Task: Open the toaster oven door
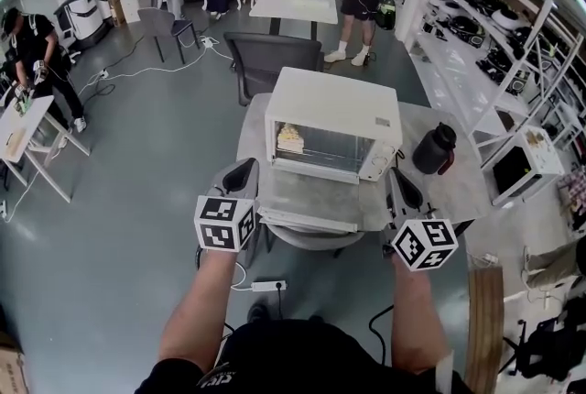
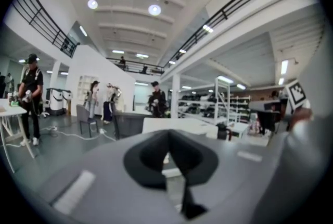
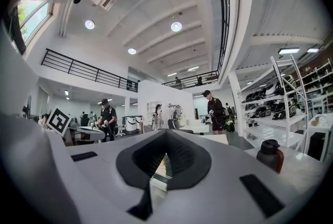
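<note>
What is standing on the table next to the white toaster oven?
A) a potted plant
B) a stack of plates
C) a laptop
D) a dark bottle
D: a dark bottle stands upright on the table, beside the knob end of the toaster oven.

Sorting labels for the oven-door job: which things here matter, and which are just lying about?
Job: toaster oven, its door, left gripper, right gripper.
Lying about: dark bottle, chair, bread inside the oven.
</note>
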A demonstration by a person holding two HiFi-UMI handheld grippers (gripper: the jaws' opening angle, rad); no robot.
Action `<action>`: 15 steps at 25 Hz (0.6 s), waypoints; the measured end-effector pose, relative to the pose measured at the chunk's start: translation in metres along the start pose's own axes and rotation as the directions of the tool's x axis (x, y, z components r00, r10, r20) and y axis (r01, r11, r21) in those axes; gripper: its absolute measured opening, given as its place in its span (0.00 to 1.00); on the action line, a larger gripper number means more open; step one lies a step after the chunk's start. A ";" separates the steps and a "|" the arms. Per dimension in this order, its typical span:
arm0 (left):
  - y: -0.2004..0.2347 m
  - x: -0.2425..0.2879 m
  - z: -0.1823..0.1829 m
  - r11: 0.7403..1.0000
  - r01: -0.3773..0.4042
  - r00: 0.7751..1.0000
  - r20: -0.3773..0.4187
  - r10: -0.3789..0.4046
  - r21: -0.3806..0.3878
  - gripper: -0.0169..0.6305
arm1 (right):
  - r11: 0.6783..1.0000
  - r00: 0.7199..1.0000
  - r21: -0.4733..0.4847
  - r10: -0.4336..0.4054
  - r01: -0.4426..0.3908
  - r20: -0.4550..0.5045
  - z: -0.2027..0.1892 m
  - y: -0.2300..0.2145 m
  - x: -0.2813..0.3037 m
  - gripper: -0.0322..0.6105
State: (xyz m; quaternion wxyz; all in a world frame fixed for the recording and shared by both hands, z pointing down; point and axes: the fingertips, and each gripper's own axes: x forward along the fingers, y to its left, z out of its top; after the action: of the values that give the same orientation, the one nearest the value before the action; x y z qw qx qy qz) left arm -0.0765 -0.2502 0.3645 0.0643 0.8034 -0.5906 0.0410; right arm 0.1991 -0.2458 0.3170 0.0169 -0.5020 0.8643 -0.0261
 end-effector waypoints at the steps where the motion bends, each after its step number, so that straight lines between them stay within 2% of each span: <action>1: 0.001 -0.001 -0.001 1.000 -0.002 1.000 -0.001 0.002 0.002 0.04 | 1.000 1.000 0.000 0.002 -0.002 -0.001 -0.001 0.001 0.000 0.04; 15: -0.002 0.000 0.000 1.000 0.023 1.000 -0.007 -0.022 0.012 0.04 | 1.000 1.000 0.017 0.013 -0.013 -0.001 -0.002 0.004 0.003 0.04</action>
State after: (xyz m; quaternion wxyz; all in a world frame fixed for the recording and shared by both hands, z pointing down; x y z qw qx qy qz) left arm -0.0749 -0.2497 0.3640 0.0619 0.8102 -0.5810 0.0465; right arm 0.1936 -0.2464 0.3184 0.0210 -0.4963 0.8672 -0.0337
